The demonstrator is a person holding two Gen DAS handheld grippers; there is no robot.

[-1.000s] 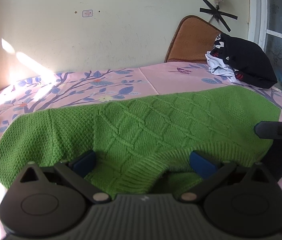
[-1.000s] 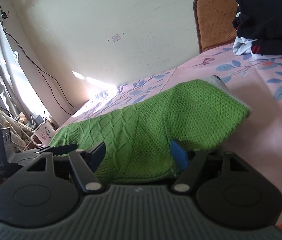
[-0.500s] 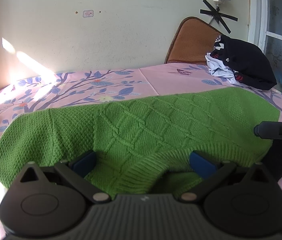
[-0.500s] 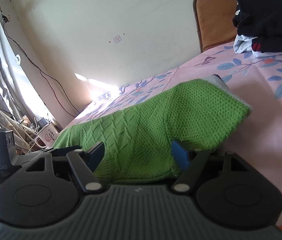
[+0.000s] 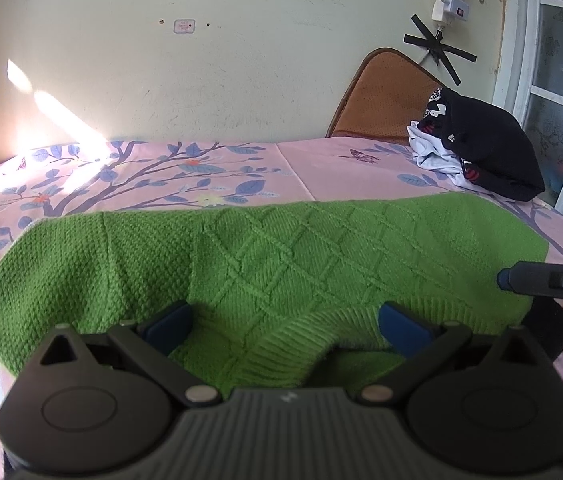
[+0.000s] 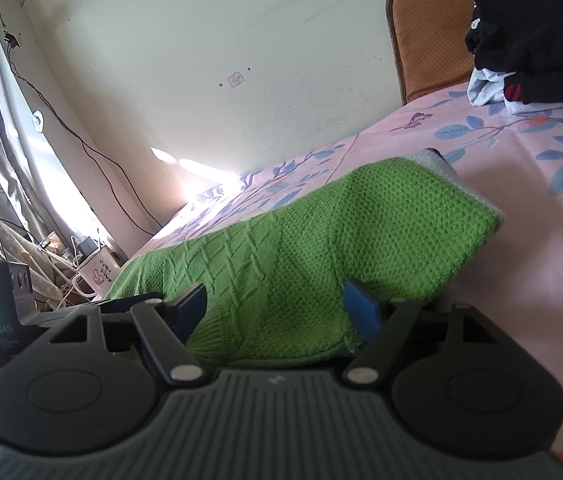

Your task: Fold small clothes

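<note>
Spread tongs (image 5: 285, 322) over cable-knit green sweater (image 5: 321, 256)

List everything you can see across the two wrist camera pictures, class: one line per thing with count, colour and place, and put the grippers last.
Knitted sweater: one, green, spread flat across the bed in front of both grippers.
Bed sheet: one, pink with blue leaves and branches, covering the bed.
Pile of clothes: one, black over white, far right corner of the bed.
Cushion: one, brown-orange, leaning on the wall behind the pile.
Power strip: one, white, on the wall, upper right.
Mug: one, white, beside the bed at left.
Left gripper: one, black with blue pads, open over the sweater's ribbed edge.
Right gripper: one, black with blue pads, open over the sweater, jaws just been widening.
</note>
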